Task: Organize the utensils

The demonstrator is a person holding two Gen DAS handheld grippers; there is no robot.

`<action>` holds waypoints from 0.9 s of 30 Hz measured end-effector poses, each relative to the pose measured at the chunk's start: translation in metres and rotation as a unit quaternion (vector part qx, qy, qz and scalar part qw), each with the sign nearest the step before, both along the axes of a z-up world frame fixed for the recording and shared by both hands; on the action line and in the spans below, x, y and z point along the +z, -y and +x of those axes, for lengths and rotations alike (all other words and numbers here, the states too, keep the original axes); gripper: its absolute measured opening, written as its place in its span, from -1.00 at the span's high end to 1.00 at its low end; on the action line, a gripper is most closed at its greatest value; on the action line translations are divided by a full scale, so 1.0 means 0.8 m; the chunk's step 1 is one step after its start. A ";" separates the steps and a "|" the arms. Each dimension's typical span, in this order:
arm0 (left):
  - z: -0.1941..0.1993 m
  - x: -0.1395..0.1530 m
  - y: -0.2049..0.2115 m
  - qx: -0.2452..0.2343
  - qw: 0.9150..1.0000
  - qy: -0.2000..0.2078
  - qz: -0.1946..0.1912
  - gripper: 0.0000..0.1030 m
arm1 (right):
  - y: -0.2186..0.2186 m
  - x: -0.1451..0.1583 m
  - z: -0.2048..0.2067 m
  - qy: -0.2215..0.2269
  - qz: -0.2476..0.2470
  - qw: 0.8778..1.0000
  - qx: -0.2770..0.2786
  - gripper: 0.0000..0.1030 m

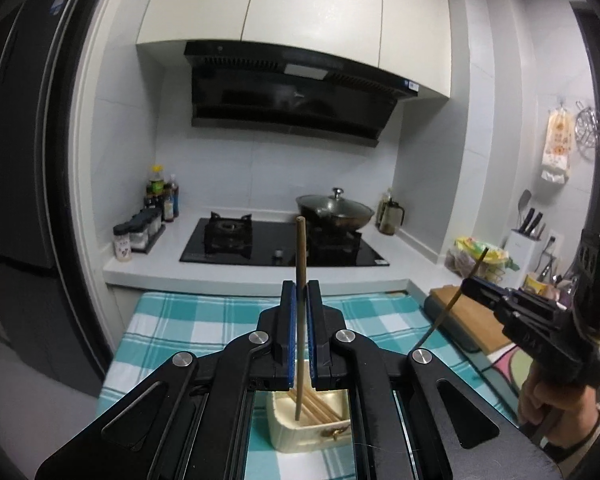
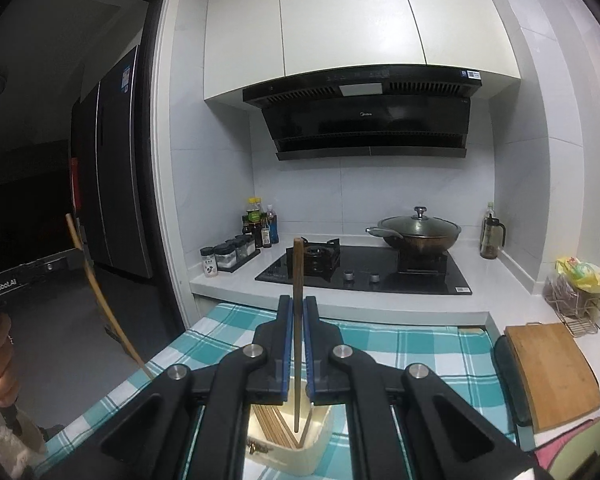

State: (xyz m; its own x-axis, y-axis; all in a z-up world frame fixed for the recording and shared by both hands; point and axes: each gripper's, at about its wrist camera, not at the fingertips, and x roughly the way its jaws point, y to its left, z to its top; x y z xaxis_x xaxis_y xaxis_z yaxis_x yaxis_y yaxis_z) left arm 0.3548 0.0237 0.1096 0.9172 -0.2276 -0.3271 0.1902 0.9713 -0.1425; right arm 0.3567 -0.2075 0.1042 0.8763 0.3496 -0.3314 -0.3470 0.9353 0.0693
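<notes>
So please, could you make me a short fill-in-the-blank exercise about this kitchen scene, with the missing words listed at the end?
1. Each gripper is shut on one ____: see the left gripper and the right gripper.
2. Below the grippers, a cream box holds more chopsticks and stands on a checked ____.
3. On the stove sits a wok covered with a ____.
4. A wooden ____ board lies to the right of the checked cloth.

Missing words: chopstick; cloth; lid; cutting

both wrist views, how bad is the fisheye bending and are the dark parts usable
Left wrist view: the fridge bows strongly at the dim left edge, corners black; the chopstick in the left gripper stays sharp. Right wrist view: the doorway is almost black, the range hood well lit.
</notes>
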 end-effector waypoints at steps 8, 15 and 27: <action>0.110 -0.112 0.032 -0.003 0.991 -0.135 -0.007 0.94 | -0.048 -0.101 0.088 -0.120 -0.059 0.990 0.038 0.90; 0.142 -0.178 0.026 0.004 0.978 -0.207 -0.011 0.67 | -0.053 -0.164 0.135 -0.203 -0.018 0.978 0.050 0.83; -0.011 -0.284 -0.048 0.007 0.959 -0.280 0.047 -0.46 | 0.032 -0.221 0.005 -0.236 -0.002 0.972 0.015 0.09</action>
State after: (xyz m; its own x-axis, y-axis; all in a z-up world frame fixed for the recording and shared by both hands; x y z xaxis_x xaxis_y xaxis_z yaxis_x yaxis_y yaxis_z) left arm 0.3464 0.0621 -0.1178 0.5939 -0.1618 -0.7881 0.0958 0.9868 -0.1304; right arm 0.3606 -0.2332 -0.0725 0.6164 0.3705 -0.6948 -0.3046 0.9259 0.2235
